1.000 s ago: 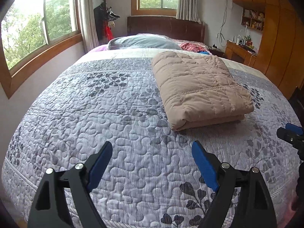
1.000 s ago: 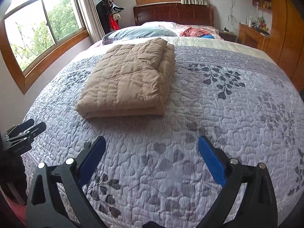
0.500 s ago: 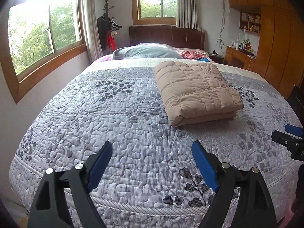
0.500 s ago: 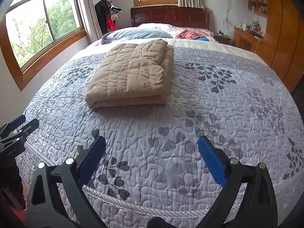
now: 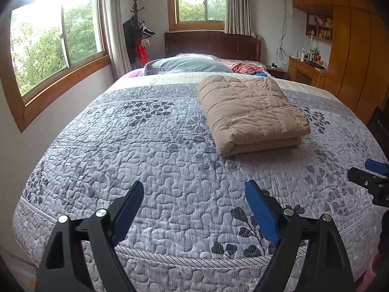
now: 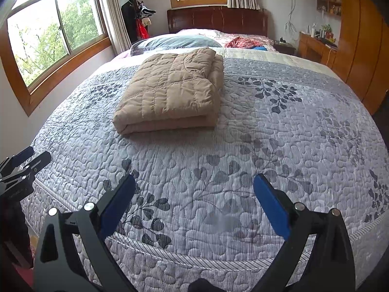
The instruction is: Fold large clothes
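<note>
A: Largest first. One bed (image 5: 170,170), its grey-lilac quilted cover printed with dark leaf sprigs, filling both views.

B: On it, the task's thing: one tan quilted down jacket (image 5: 250,112), folded into a thick rectangular bundle. Stitched squares on top, fold edges stacked along the near side, lying flat.

A: Position?

B: Mid-bed, toward the headboard (image 5: 211,45), just in front of the pillows. Well apart from both grippers, touched by neither.

A: Counts, then. Two windows, one coat stand (image 6: 136,12) in the corner between them.

B: One blue-grey pillow (image 5: 187,65), one red patterned cloth (image 6: 243,41) beside it.

A: Grippers: two. Left gripper (image 5: 194,204) over the bed's foot edge, blue pads spread wide, nothing between them.

B: Right gripper (image 6: 194,196) likewise, fingers wide apart, empty.
</note>
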### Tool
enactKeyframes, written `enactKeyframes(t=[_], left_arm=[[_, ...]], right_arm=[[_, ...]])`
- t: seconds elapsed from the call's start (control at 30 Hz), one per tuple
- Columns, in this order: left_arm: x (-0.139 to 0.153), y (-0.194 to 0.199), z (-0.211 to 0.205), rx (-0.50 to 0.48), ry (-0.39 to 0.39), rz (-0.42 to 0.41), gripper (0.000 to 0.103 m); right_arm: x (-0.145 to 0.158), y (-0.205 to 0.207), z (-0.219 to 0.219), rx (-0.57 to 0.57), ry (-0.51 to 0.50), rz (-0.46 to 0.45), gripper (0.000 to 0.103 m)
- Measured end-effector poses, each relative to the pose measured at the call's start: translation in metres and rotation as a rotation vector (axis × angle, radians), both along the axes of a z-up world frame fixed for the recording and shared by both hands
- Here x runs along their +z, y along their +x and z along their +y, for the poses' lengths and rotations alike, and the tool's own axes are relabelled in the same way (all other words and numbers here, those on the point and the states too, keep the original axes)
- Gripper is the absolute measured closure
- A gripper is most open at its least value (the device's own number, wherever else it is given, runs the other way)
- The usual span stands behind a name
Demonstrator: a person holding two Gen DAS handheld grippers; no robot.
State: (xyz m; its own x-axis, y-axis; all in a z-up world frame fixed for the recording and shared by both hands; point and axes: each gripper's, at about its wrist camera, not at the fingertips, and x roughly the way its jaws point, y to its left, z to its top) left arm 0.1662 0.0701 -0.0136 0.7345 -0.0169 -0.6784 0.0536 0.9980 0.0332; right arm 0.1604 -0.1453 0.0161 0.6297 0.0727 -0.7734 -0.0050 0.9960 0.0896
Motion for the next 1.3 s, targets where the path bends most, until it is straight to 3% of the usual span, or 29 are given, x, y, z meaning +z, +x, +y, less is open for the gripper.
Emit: enactKeyframes(t=[1.3], left_arm=[[-0.009, 0.006, -0.004, -0.018, -0.009, 0.029, 0.017]], right_arm=[[-0.011, 0.005, 0.003, 0.017, -0.003, 0.025, 0.006]])
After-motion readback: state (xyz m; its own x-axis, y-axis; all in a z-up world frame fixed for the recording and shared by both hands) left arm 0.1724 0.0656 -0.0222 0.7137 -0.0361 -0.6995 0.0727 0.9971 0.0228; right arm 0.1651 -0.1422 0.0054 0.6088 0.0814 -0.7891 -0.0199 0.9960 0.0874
